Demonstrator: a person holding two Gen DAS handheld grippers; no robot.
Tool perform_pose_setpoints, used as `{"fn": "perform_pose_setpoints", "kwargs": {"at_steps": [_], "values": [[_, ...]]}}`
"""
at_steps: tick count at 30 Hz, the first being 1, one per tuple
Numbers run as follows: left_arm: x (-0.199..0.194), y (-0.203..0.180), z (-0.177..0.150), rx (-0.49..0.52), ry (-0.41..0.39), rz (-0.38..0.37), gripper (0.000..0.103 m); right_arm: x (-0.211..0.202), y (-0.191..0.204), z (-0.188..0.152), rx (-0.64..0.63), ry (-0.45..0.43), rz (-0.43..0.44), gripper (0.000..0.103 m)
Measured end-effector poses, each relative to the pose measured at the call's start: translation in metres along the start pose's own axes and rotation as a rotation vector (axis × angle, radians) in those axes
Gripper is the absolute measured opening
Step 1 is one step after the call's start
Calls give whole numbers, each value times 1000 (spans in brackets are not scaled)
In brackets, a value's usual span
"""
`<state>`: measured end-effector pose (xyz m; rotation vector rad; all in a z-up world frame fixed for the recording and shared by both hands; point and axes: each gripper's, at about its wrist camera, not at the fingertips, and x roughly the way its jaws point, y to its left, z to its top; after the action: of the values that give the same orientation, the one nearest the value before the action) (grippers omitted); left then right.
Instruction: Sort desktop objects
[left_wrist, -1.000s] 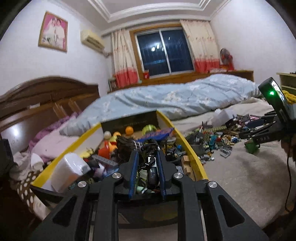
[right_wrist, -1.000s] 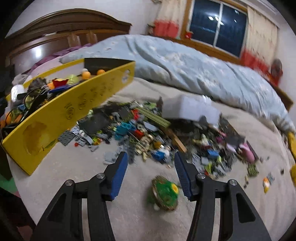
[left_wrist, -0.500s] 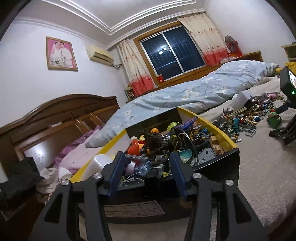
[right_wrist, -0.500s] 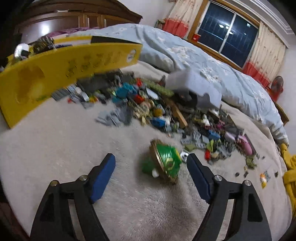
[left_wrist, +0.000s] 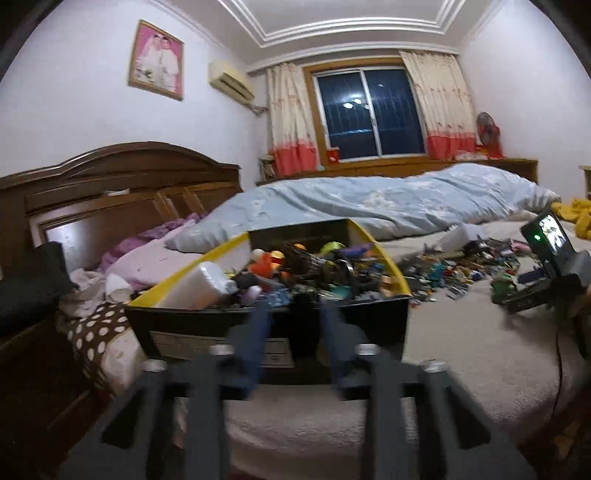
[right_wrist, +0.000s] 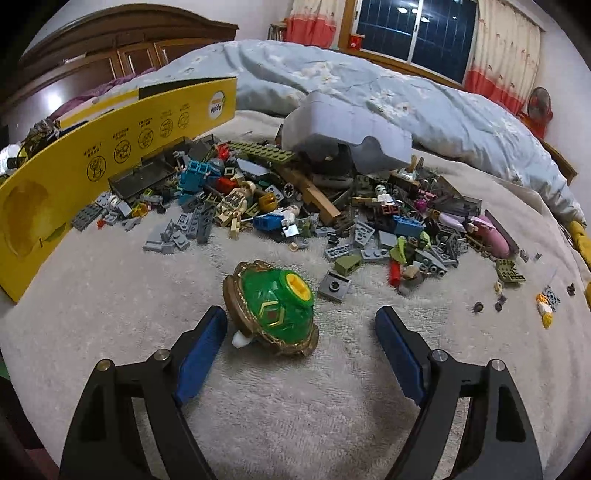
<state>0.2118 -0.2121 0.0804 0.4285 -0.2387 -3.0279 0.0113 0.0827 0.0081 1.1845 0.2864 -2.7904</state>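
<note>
Green spinning top (right_wrist: 275, 306) lies tilted on the bed (right_wrist: 110, 314) between the right tool's (right_wrist: 301, 332) spread jaws, nearer the left finger; yellow box (right_wrist: 122, 147) reads "Apple".

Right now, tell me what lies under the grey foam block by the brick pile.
The foam block rests on the brick pile. A dark rounded thing and a green studded plate poke out beneath its front edge. Whatever sits further under it is hidden.
</note>
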Motion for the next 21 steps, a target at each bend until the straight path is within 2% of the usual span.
{"fn": "perform_pose_setpoints", "kwargs": {"at_steps": [3,4,6,7,8,9,11,12,13,15,17,18,21], "values": [[21,-9,1,31,49,-46,15,0,2,-1,-7,-1,-6,83],[28,-10,1,34,64,-43,15,0,1,-2,-8,-1,-7,83],[48,-11,3,38,94,9,15,1,1,-2,-7,1,-7,83],[53,-11,4,30,99,7,15,0,1,-3,-6,0,-6,83],[55,-11,7,25,90,0,15,1,1,-2,-6,0,-6,83],[55,-13,14,50,47,20,15,1,1,-2,-6,0,-5,84],[57,-15,24,110,3,122,18,1,1,-2,-3,2,-3,84],[59,-13,28,112,-11,145,22,1,1,-2,-2,3,-1,84],[60,-8,31,86,-14,158,27,1,0,-3,0,2,1,84],[58,-1,33,25,0,167,27,0,-1,-3,6,2,7,84],[50,-1,35,-50,10,133,27,0,-5,-2,20,3,23,84],[45,-2,37,-96,8,105,31,-2,-7,-2,33,-2,30,84],[28,-14,39,-345,27,-120,53,-11,-12,-1,72,-53,57,84]]}}
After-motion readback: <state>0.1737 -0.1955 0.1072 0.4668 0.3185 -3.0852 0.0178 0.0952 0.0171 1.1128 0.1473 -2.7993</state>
